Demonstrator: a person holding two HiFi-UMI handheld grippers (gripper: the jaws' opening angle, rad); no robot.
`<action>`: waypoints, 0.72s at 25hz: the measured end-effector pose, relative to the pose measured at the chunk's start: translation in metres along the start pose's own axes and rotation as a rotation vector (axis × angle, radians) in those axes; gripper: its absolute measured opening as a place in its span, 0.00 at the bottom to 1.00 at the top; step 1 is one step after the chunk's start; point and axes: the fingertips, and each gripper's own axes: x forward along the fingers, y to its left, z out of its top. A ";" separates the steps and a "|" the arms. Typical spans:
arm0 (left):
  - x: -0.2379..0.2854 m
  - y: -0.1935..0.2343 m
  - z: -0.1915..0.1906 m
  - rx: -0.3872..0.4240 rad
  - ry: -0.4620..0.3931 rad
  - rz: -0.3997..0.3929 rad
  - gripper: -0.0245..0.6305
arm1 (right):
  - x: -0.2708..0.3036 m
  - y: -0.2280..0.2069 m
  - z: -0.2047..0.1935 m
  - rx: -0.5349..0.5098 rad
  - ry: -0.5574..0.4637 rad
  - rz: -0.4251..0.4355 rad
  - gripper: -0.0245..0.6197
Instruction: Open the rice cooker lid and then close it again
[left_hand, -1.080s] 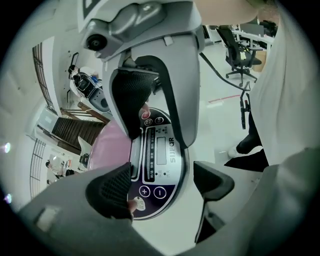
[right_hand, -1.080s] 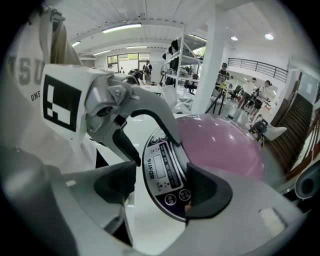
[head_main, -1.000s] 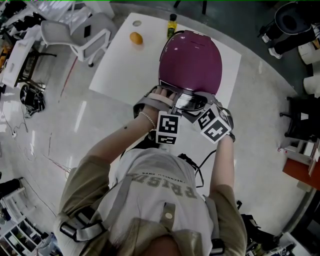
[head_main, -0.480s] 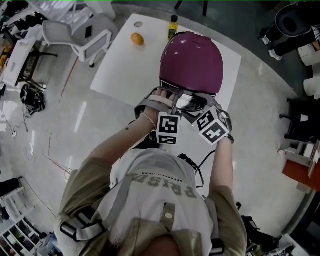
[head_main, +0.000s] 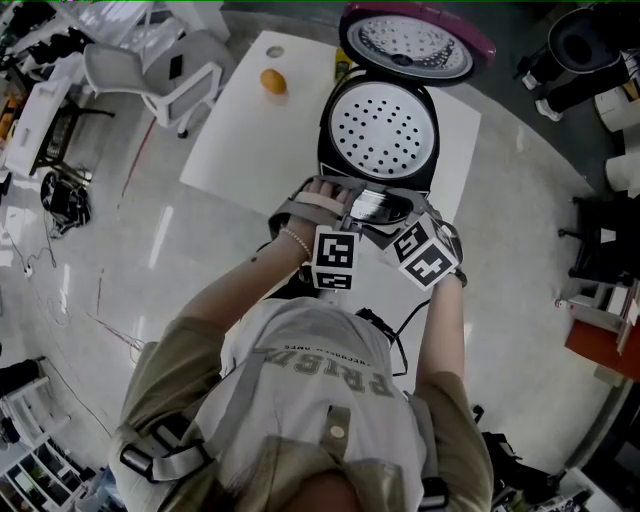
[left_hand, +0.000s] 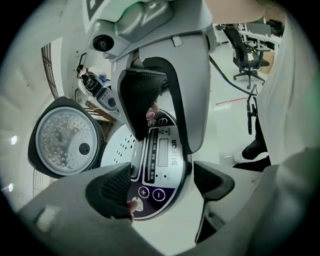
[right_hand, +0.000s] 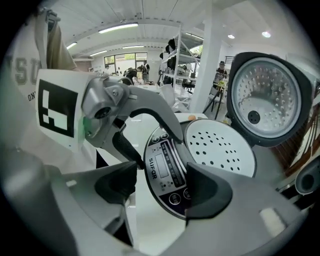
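Note:
The rice cooker (head_main: 380, 130) stands on the white table with its maroon lid (head_main: 415, 40) swung up and back, so the perforated inner plate (right_hand: 220, 147) shows. Both grippers hang over the cooker's front control panel (left_hand: 162, 160). My left gripper (left_hand: 160, 187) is open; the panel lies between its jaws, and the left jaw's tip sits at a button by the panel's edge. My right gripper (right_hand: 162, 187) is open too, straddling the panel (right_hand: 167, 170), with its right jaw tip over the panel's lower right. In the head view the left gripper (head_main: 335, 200) and right gripper (head_main: 400, 212) sit side by side.
An orange (head_main: 273, 80) lies on the white table (head_main: 240, 130) at the far left, and a dark bottle (head_main: 343, 55) stands beside the raised lid. A white chair (head_main: 150, 65) stands left of the table. Shiny floor surrounds the table.
The lid, shut over the cooker half a second ago, has sprung up and back and now stands open. Both grippers stay at the front panel.

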 end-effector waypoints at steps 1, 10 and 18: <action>0.000 0.000 0.000 -0.004 -0.002 -0.004 0.66 | 0.000 0.000 0.000 0.000 0.001 0.002 0.50; -0.001 0.000 -0.002 0.003 -0.011 -0.013 0.65 | 0.000 0.000 0.002 0.035 -0.030 0.000 0.50; 0.002 0.002 0.000 -0.026 -0.030 -0.022 0.65 | 0.000 -0.009 0.003 0.092 -0.128 -0.025 0.50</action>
